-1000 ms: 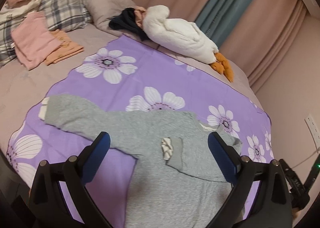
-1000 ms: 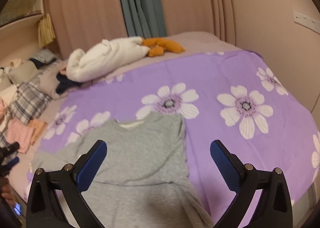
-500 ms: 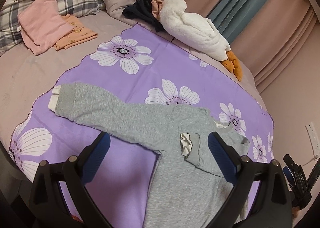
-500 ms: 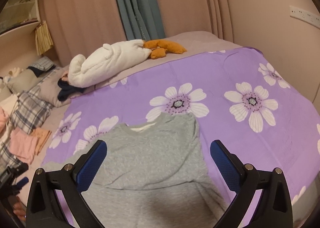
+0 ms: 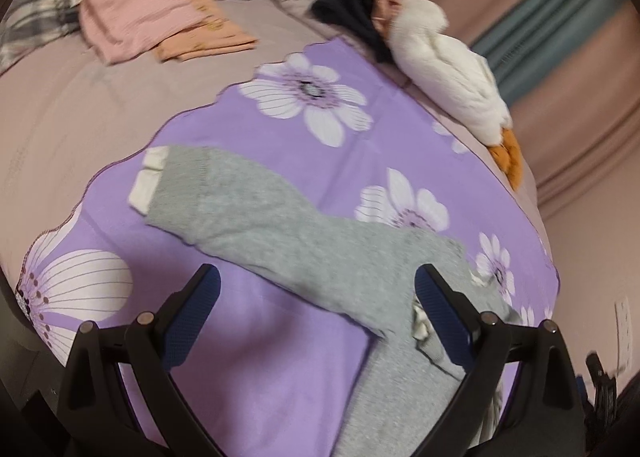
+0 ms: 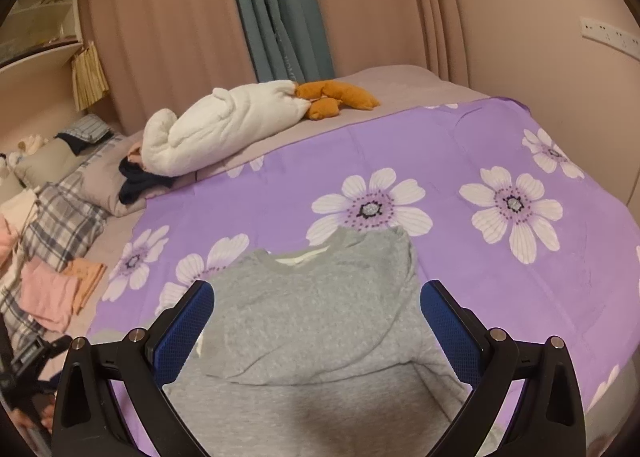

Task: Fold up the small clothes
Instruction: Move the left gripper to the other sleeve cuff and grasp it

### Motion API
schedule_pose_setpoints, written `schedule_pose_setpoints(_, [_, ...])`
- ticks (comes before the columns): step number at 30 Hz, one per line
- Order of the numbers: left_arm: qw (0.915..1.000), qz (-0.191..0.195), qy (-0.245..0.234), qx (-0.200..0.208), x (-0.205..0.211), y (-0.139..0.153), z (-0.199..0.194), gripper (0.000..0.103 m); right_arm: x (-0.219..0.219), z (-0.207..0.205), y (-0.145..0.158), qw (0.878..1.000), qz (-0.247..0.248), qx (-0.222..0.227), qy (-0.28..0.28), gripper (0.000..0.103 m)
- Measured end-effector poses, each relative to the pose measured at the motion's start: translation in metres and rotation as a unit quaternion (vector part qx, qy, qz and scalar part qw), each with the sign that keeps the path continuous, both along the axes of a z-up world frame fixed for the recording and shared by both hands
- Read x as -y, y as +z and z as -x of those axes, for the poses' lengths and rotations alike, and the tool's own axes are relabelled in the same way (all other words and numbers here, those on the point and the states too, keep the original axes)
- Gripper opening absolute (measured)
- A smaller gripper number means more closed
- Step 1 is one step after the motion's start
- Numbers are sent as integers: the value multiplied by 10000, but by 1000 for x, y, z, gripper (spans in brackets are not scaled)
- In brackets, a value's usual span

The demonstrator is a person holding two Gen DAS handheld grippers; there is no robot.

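A small grey sweatshirt (image 6: 316,321) lies flat on a purple flowered sheet (image 6: 460,161) on the bed. In the left wrist view its left sleeve (image 5: 248,209) stretches out to the upper left and ends in a white cuff (image 5: 150,177). The other sleeve lies folded across the body, its cuff (image 5: 420,323) near my right finger. My left gripper (image 5: 318,293) is open and empty above the sleeve's base. My right gripper (image 6: 318,311) is open and empty above the chest, below the collar (image 6: 304,255).
A white and orange plush toy (image 6: 240,125) lies at the sheet's far edge beside dark clothes (image 5: 356,17). Folded pink (image 5: 136,5) and orange (image 5: 208,37) clothes lie on the bare bed by a plaid pillow (image 6: 64,209). Curtains (image 6: 276,9) and walls stand behind the bed.
The left gripper has moved left toward the outstretched sleeve, which now fills more of its view. The right gripper has drawn back slightly, with the sweatshirt lower in its view. Both stay open.
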State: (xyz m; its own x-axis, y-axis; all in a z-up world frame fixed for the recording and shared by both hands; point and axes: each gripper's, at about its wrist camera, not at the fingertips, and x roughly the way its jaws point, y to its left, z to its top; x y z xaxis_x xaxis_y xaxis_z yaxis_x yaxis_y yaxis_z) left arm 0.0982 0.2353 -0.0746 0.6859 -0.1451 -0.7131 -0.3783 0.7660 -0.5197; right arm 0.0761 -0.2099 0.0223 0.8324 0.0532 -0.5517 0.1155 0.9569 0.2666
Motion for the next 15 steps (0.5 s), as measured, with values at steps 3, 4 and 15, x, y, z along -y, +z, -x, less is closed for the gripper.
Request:
schedule_pose_setpoints(3, [9997,122,207,-42,-13,-8,-1,98,1,-2,2,10000,9,-23,-11,102])
schedule_pose_setpoints(4, [9995,154,287,-35,-17,-10,-1,98,2,-3,2,10000,10,-28,4,102])
schedule_pose_setpoints(15, [9954,550,768,-140,-44,-44,-15,79,6,-15,-3,9994,111,-150,293,102])
